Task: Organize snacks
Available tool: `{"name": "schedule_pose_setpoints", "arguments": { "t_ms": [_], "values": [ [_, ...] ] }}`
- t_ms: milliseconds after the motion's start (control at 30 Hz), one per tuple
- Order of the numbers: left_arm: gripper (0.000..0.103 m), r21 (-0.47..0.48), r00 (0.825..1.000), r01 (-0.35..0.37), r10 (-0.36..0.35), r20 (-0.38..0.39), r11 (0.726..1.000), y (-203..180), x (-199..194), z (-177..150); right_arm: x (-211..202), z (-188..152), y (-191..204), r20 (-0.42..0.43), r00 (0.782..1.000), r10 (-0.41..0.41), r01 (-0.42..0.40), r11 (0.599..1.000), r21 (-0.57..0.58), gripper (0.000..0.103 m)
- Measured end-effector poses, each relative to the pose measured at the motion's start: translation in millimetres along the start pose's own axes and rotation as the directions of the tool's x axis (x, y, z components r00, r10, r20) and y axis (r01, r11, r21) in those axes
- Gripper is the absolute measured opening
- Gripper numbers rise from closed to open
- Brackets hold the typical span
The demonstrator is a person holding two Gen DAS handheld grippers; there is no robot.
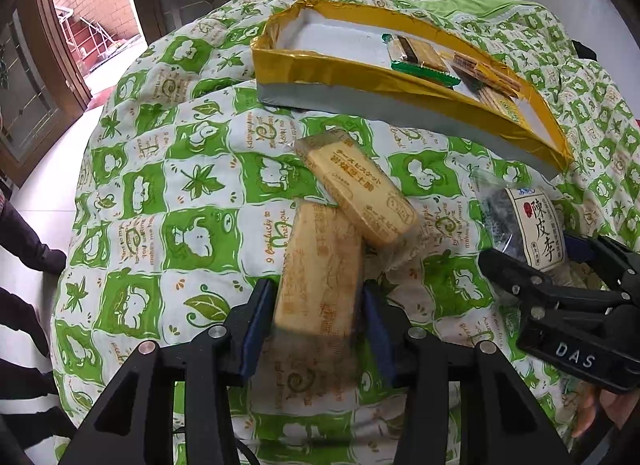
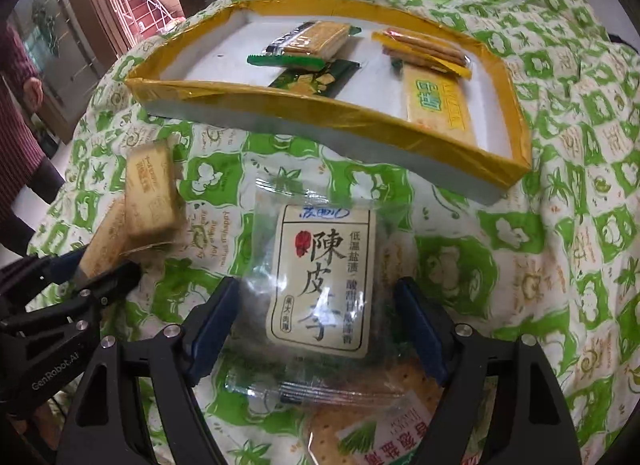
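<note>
1. Left gripper [image 1: 318, 307]: blue pads clamped on both long sides of a tan biscuit pack [image 1: 320, 265], whose long axis runs away from the camera toward the tray.
2. Second biscuit pack [image 1: 360, 195]: lies across the far end of the first, touching it, angled toward the right.
3. Right gripper [image 2: 316, 325]: jaws spread, one finger on either side of a clear plum-candy bag [image 2: 324, 277] (white label, black characters); whether the pads touch the bag cannot be told. Label reads upright, long axis pointing to the tray.
4. Cracker packet [image 2: 372, 421]: partly under the bag's near end, closest to the right wrist camera.
5. Tray [image 2: 280, 105]: yellow-taped rim, white floor, beyond both grippers; holds several wrapped biscuits at centre and right, with bare floor at its left end.
6. Surface: green-and-white quilt [image 1: 192, 185], rumpled, falling away at the left to pale floor tiles [image 1: 48, 185].
7. Room: wooden doors and a brick wall behind.
</note>
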State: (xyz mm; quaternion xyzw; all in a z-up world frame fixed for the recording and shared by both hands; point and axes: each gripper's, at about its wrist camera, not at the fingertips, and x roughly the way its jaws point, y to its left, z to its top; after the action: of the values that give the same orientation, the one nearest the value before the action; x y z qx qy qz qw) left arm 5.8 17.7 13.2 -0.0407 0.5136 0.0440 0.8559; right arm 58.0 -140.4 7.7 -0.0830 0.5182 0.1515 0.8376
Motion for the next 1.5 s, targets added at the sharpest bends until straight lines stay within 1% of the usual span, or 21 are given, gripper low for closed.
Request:
{"name": "schedule_pose_setpoints", "arguments": {
  "t_ms": [33, 133, 167, 300, 567, 800, 933, 1067, 1167, 1367, 1500],
  "values": [
    [0.039, -0.002, 1.0, 0.004, -0.004, 0.006, 1.0, 0.6, -0.7, -0.5, -0.4, 0.2, 0.2, 0.001, 1.0, 0.0, 0.0, 1.0, -0.002, 0.069],
    [0.036, -0.02, 1.0, 0.022, -0.022, 0.007, 1.0, 4.5, -2.1, -1.4, -1.7, -0.3, -2.0, 0.0, 1.0, 0.007, -0.007, 1.0, -0.001, 0.065],
    [0.036, -0.023, 1.0, 0.027, -0.027, 0.007, 0.999, 4.8, -3.0, -1.9, -2.1, -0.7, -2.9, 0.0, 1.0, 0.01, -0.01, 1.0, -0.003, 0.061],
    [0.036, -0.024, 0.999, 0.05, -0.05, 0.006, 0.998, 5.2, -7.1, -5.3, -7.1, -2.3, -7.0, 0.012, 1.0, 0.028, -0.028, 1.0, 0.007, 0.059],
    [0.036, -0.038, 0.997, 0.081, -0.081, 0.011, 0.996, 7.5, -17.4, -11.6, -21.6, -4.9, -15.6, 0.034, 0.996, 0.082, -0.084, 0.995, 0.056, 0.058],
    [0.035, -0.07, 0.989, 0.149, -0.147, 0.03, 0.986, 9.2, -34.8, -14.3, -39.1, -2.3, -17.3, 0.074, 0.989, 0.127, -0.133, 0.988, 0.079, 0.058],
    [0.035, -0.07, 0.984, 0.176, -0.173, 0.045, 0.982, 6.8, -45.6, -13.6, -49.4, -2.8, -18.3, 0.103, 0.986, 0.128, -0.136, 0.987, 0.08, 0.058],
    [0.035, -0.064, 0.981, 0.187, -0.184, 0.058, 0.98, 3.8, -53.8, -16.3, -58.9, -4.1, -23.9, 0.126, 0.984, 0.124, -0.136, 0.986, 0.094, 0.058],
    [0.035, -0.069, 0.978, 0.204, -0.2, 0.06, 0.977, 1.1, -55.4, -16.2, -63.3, -8.2, -27.6, 0.133, 0.983, 0.123, -0.137, 0.985, 0.102, 0.058],
    [0.035, -0.062, 0.977, 0.208, -0.204, 0.068, 0.976, -2.2, -59.8, -16.0, -64.0, -6.4, -27.5, 0.142, 0.982, 0.121, -0.137, 0.985, 0.104, 0.058],
    [0.035, -0.059, 0.976, 0.21, -0.206, 0.067, 0.976, -5.1, -59.1, -15.0, -62.3, -6.6, -27.3, 0.134, 0.983, 0.123, -0.137, 0.985, 0.107, 0.058]
  ]
}}
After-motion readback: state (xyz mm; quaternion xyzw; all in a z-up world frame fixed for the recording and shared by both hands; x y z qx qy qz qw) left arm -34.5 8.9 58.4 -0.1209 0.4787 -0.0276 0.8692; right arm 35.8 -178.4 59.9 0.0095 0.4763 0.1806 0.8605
